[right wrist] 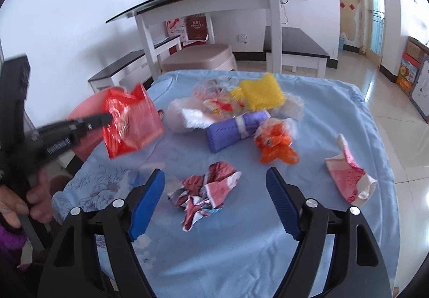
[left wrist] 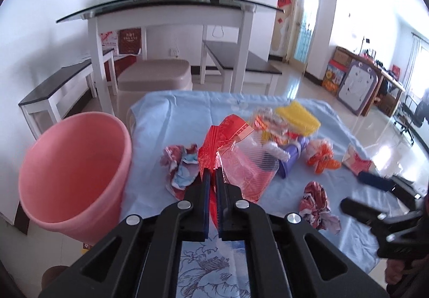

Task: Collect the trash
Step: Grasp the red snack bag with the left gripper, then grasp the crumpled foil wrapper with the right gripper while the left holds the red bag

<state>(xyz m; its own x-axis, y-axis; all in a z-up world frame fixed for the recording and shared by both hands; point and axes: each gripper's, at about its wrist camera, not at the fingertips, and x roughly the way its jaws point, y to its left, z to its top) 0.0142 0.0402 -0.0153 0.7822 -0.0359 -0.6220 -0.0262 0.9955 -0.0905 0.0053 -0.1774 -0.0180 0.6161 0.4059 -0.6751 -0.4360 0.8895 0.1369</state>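
My left gripper (left wrist: 211, 173) is shut on a red and clear plastic wrapper (left wrist: 236, 153) and holds it above the blue table, right of the pink bin (left wrist: 72, 174). In the right wrist view the same wrapper (right wrist: 131, 121) hangs from the left gripper (right wrist: 107, 118) in front of the bin (right wrist: 85, 110). My right gripper (right wrist: 214, 182) is open and empty, with a crumpled red and white paper (right wrist: 206, 190) between its fingers on the table. It also shows in the left wrist view (left wrist: 317, 204).
On the blue tablecloth (right wrist: 321, 115) lie a yellow sponge (right wrist: 262, 90), a purple wrapper (right wrist: 236, 129), an orange wrapper (right wrist: 276, 145), a pink paper bag (right wrist: 348, 174) and another crumpled paper (left wrist: 179, 166). A white table and benches stand behind.
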